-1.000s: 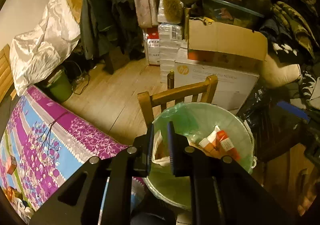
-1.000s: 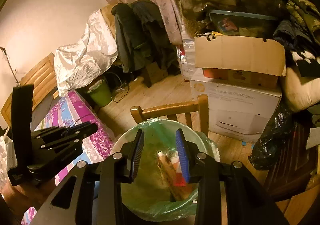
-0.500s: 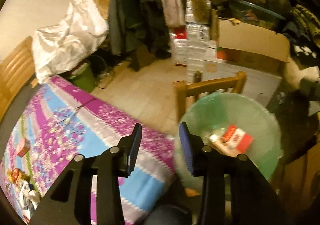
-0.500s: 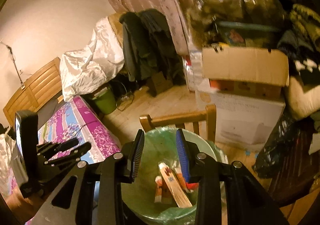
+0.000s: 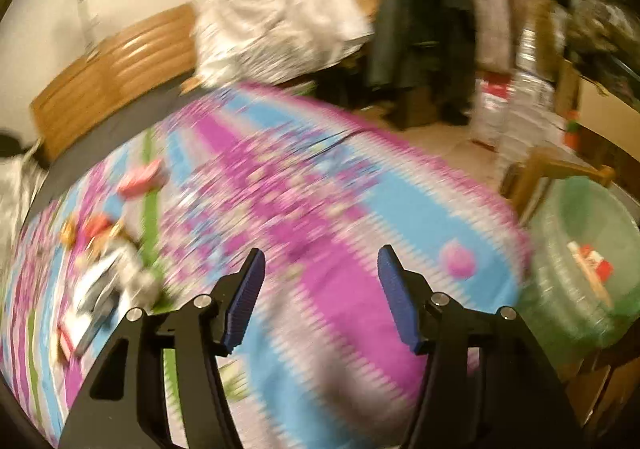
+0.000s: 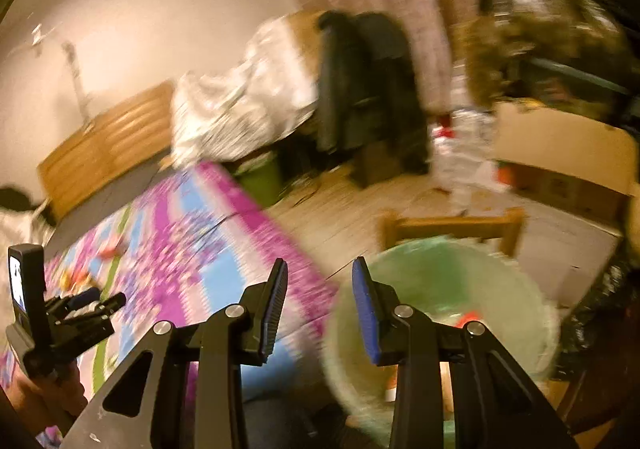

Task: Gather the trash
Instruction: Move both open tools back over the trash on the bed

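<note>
Two grippers hang over the near end of a table, both with nothing in them. The left gripper [image 5: 320, 297] has its jaws well apart, having just been opening, and only the purple and blue cloth [image 5: 320, 185] shows between its blue pads [image 5: 244, 305]. The right gripper [image 6: 318, 309] stands with a narrower gap, its pads pressing on nothing, above the edge where the cloth meets the bin [image 6: 532, 301]. The bin, lined with a green bag, sits to the right of the table in front of a wooden chair [image 6: 452, 225]; some red and white trash [image 5: 592, 269] already lies inside it. More scraps [image 5: 104, 273] lie on the cloth at the left, near the left gripper but apart from it. Everything is blurred, so what the scraps are I cannot tell.
</note>
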Demonstrator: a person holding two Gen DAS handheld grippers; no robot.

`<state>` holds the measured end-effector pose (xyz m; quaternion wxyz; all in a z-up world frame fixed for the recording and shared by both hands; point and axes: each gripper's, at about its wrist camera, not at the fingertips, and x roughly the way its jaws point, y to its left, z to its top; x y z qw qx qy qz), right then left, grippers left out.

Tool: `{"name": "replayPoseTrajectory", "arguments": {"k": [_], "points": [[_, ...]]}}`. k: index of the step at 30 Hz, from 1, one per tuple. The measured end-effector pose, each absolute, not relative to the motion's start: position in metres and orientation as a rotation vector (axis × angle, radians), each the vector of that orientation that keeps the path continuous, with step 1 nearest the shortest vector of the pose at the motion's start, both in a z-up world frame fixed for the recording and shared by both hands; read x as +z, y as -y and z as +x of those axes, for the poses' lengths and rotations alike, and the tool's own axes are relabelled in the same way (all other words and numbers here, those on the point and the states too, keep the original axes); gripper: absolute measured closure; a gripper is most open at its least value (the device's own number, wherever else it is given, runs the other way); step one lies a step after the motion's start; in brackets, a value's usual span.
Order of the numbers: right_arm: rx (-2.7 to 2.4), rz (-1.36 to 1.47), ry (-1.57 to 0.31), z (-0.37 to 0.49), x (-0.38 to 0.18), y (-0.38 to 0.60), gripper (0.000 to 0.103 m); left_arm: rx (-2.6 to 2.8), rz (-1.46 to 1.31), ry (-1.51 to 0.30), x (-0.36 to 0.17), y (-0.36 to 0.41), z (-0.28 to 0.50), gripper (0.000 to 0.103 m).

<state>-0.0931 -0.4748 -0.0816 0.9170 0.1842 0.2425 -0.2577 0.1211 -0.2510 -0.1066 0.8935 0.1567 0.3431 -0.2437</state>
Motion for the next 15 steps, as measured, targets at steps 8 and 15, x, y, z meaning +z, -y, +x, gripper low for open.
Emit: {"name": "replayPoseTrajectory", "arguments": {"k": [8,15], "points": [[-0.168,0.275,-0.653,0.022,-0.103,0.367,0.056,-0.256,0.235,-0.858,-0.156,0.097,0.136,0.044],[0.107,0.181,-0.784,0.099,-0.136,0.261,0.043,-0.038,0.113,-0.931,-0.180,-0.017,0.133,0.044]]}}
